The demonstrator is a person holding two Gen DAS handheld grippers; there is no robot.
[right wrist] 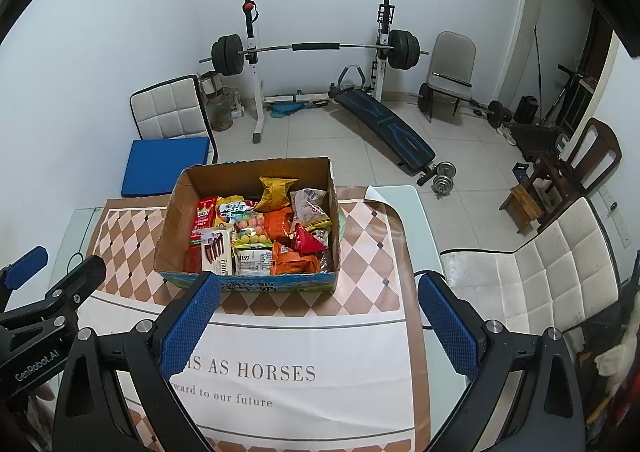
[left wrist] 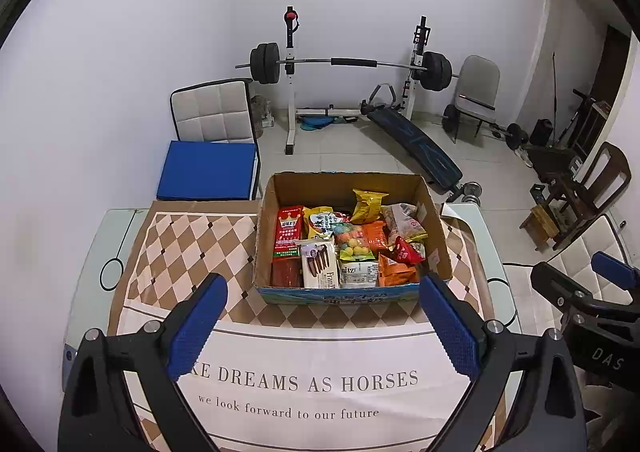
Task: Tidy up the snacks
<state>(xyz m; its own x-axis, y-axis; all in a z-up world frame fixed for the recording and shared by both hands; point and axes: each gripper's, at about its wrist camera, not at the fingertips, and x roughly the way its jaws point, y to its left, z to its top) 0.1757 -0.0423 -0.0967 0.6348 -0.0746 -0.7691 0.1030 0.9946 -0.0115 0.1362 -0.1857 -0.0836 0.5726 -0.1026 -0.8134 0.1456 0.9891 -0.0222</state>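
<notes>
Two empty spread grippers, left gripper (left wrist: 322, 326), right gripper (right wrist: 318, 326), one snack-filled box (left wrist: 436, 224)

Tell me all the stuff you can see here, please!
cardboard box: one, brown with a blue printed front, on the table mat
snack packets: many, red, yellow, orange, white, inside the box
Franzzi biscuit pack: one, white, front of the box
table mat: one, cream with brown diamonds and lettering, on the table
table: one, pale glass, under the mat
barbell rack: one, white with black weights, by the far wall
sit-up bench: one, black, on the floor
blue cushion: one, on a white chair behind the table
left gripper: black with blue pads, open
right gripper: black with blue pads, open
</notes>
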